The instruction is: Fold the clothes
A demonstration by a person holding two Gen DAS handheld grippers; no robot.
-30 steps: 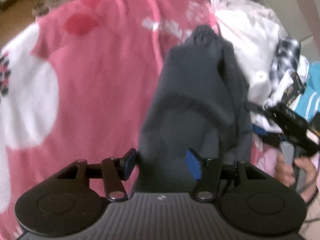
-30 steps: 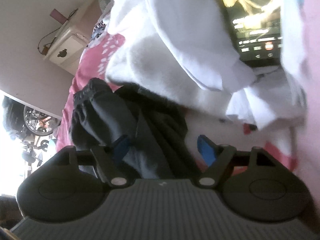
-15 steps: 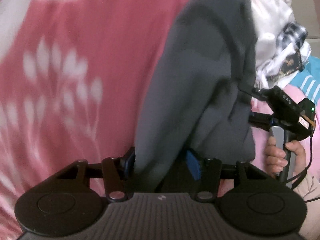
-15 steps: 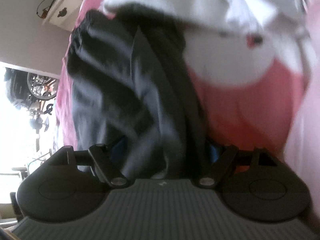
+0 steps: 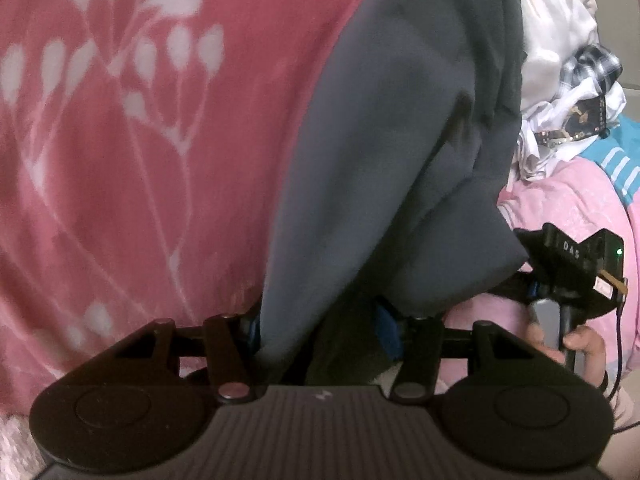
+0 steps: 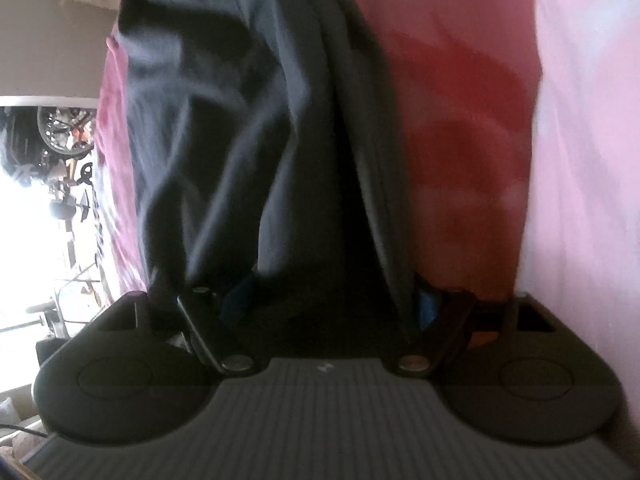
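Observation:
A dark grey garment (image 5: 400,140) stretches over the pink bed cover, away from my left gripper (image 5: 318,328). That gripper is shut on a thick bunch of its near end, and cloth fills the gap between the blue pads (image 5: 386,328). At the right of the left wrist view, a hand (image 5: 576,344) holds the other tool against the garment's side edge. In the right wrist view the same garment (image 6: 240,120) runs between the wide-apart fingers of my right gripper (image 6: 332,304). Its jaws stand open around the cloth, and its fingertips are partly hidden.
A pink blanket (image 5: 140,120) with white flowers covers the bed. A heap of white and checked clothes (image 5: 560,60) lies at the far right, with pale pink cloth (image 5: 560,208) and turquoise striped fabric (image 5: 624,160) nearer. The right wrist view shows a bright opening with a bicycle (image 6: 60,132).
My left gripper has swung across the blanket with the garment still in it. My right gripper has left the white pile and come down over the garment, which now lies between its jaws.

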